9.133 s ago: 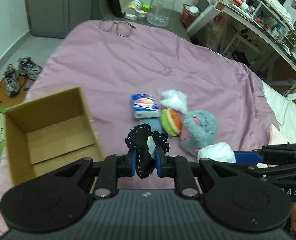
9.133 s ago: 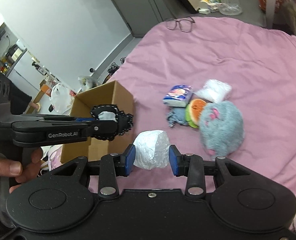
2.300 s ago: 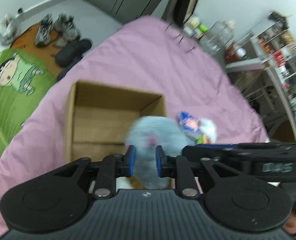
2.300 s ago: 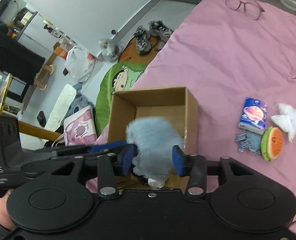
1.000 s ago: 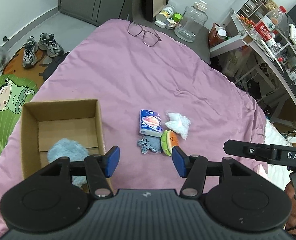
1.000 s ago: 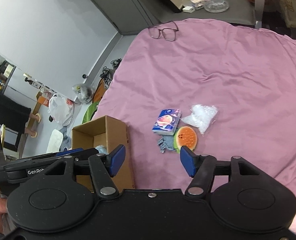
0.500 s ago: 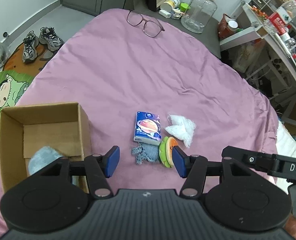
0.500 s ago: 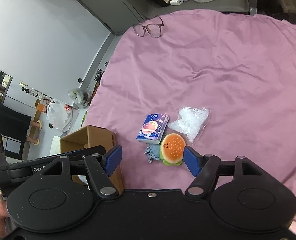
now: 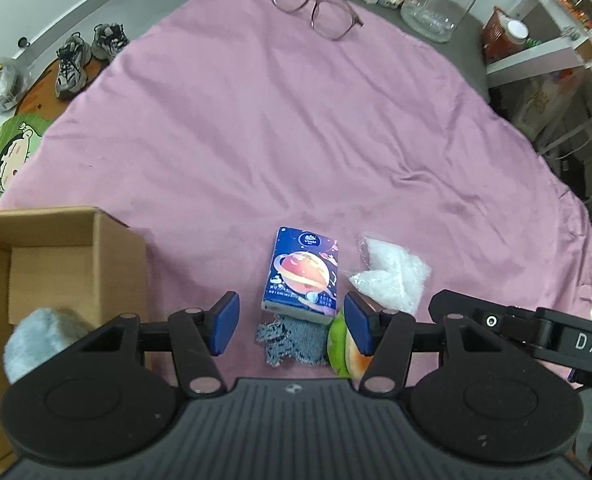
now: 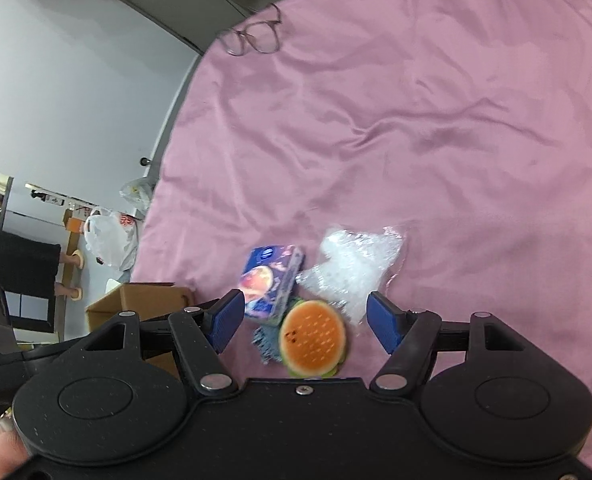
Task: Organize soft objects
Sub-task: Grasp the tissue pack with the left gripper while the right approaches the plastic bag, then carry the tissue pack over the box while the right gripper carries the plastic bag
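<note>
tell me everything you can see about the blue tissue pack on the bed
The blue soft-wrapped tissue pack, printed with an orange ringed planet and a round white logo, lies flat on the pink bedsheet. Its near edge overlaps the grey knitted cloth; the burger-shaped squishy toy sits close beside it. No gripper touches it.

Glasses on bedspread; sneakers on floor.

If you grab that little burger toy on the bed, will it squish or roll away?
The burger toy looks puffy and rounded, so it would probably squash between the pads rather than resist. It lies flat on the soft pink bedcover, leaning against the grey knitted cloth, so rolling seems unlikely. It looks light for its size.
</note>
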The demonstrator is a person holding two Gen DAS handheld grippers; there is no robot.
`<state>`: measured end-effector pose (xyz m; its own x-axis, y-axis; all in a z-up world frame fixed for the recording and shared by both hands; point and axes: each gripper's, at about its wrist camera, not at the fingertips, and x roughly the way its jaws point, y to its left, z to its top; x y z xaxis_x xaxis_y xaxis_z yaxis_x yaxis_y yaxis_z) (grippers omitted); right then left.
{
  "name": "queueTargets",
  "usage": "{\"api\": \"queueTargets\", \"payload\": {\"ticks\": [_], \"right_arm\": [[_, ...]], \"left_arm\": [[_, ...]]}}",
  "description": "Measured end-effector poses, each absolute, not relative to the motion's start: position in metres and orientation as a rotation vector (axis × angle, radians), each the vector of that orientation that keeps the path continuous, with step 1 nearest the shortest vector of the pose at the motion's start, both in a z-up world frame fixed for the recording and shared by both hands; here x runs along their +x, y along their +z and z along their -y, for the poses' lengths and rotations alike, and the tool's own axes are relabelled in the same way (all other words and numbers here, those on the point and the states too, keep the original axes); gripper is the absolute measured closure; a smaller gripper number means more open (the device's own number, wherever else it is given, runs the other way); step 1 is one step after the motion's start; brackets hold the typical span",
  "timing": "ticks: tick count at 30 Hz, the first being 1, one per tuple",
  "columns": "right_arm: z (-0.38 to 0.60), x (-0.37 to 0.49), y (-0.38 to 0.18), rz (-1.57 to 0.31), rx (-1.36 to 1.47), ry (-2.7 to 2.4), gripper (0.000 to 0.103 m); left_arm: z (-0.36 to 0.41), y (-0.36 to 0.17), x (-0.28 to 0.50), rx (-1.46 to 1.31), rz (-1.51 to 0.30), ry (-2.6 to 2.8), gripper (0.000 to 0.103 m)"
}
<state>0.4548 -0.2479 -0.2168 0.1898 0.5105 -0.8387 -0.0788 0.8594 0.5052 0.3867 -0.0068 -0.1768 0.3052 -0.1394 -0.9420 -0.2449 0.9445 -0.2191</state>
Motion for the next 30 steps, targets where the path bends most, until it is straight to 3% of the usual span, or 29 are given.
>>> {"api": "queueTargets", "payload": {"ticks": [13,20,30], "right_arm": [[0.247,0.477,-0.265,-1.402,0.442,0.375,0.036],[0.251,0.477,-0.273,-1.421,0.476,0.363,0.065],[0.251,0.464,-0.238,-1.357,0.451,0.364,0.073]], "left_arm": [[0.022,-0.223,0.413,-0.323,-1.362,0.069,0.047],[0.028,-0.24,0.418,-0.299,-1.369,0.08,0.049],[0.025,-0.202,0.402,-0.311,-1.272,0.057,0.051]]}}
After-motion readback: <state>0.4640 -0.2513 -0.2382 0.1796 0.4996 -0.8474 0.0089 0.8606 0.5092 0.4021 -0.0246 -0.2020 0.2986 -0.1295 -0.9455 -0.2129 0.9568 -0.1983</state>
